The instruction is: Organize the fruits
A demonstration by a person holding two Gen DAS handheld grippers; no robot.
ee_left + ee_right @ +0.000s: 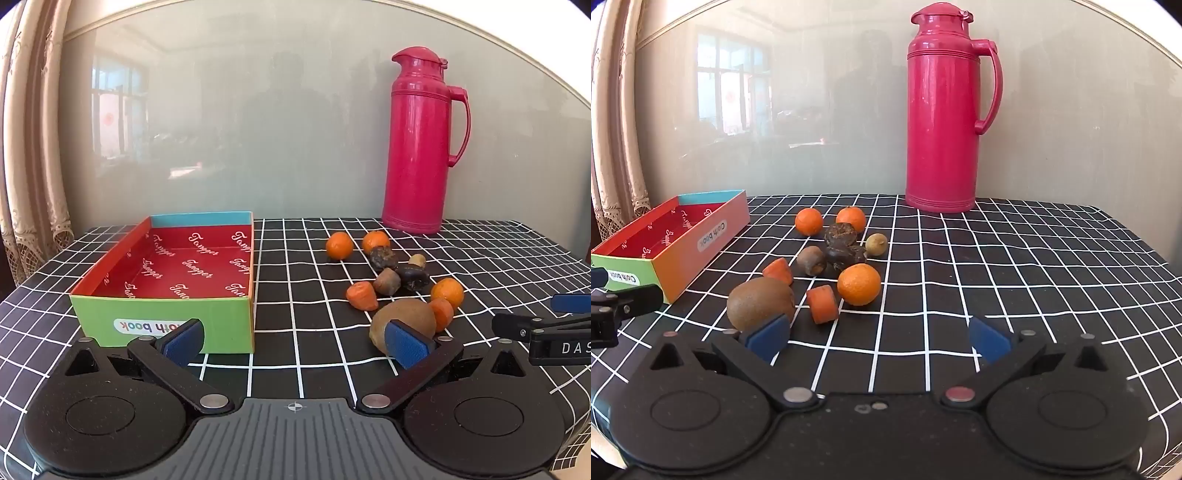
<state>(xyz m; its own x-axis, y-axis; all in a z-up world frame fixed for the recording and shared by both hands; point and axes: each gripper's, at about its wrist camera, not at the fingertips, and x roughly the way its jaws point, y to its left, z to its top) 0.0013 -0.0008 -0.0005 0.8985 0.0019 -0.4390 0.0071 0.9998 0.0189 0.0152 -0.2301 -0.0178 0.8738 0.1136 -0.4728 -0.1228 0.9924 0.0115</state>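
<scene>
1. The table (1015,258), under a black cloth with a white grid, carries everything
2. A red thermos jug (943,110) stands upright at the back
3. An empty cardboard box (166,266), red inside, sits left of the fruit
4. The left tool (295,341) and right tool (879,341) both gape wide, holding nothing
5. A kiwi (759,302) lies nearest, just beside two carrot pieces (822,304)
6. Three mandarins (858,284) ring some dark, shrivelled fruits (842,236), perhaps dried
</scene>
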